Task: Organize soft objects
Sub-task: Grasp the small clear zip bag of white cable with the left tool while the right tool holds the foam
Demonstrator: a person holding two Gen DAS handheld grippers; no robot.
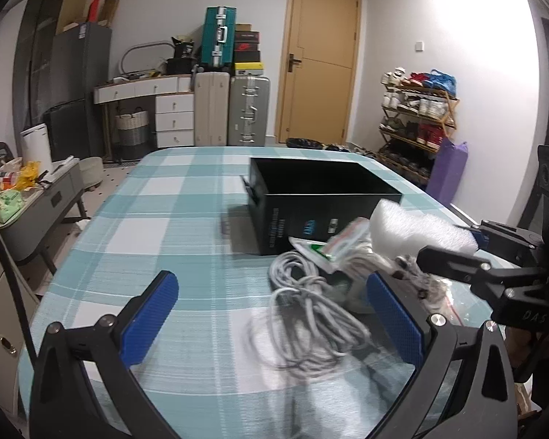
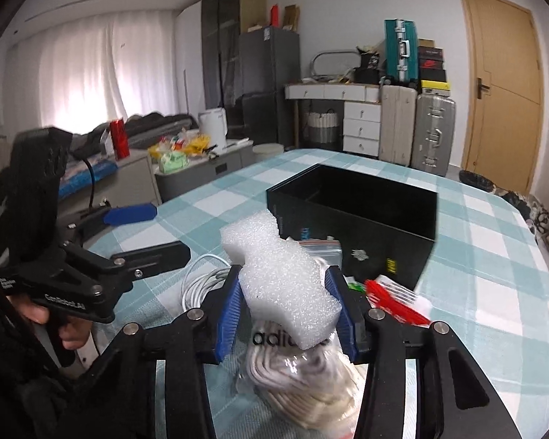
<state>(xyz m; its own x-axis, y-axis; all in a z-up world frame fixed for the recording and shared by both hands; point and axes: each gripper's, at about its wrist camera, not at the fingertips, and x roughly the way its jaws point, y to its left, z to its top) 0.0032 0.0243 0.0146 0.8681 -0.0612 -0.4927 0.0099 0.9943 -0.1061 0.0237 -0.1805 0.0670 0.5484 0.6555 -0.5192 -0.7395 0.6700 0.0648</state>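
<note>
A white foam block [image 2: 285, 285] sits between the blue pads of my right gripper [image 2: 283, 281], which is shut on it just above the pile. In the left wrist view the foam block [image 1: 417, 226] juts left from the right gripper [image 1: 454, 243]. Below it lie a clear bag of pale fabric [image 2: 303, 384], a coil of grey cable [image 1: 307, 314] and small packets [image 2: 395, 300]. An open black box [image 1: 274, 216] stands behind the pile on the checked tablecloth. My left gripper [image 1: 271, 281] is open, low over the table, with part of the cable beneath its right finger.
The table [image 1: 146, 219] has a teal and white checked cloth; its left half is bare. A person's hand [image 2: 55, 325] holds the left gripper [image 2: 157, 232]. Suitcases [image 1: 230, 109], drawers, a shoe rack [image 1: 417, 124] and a door line the far wall.
</note>
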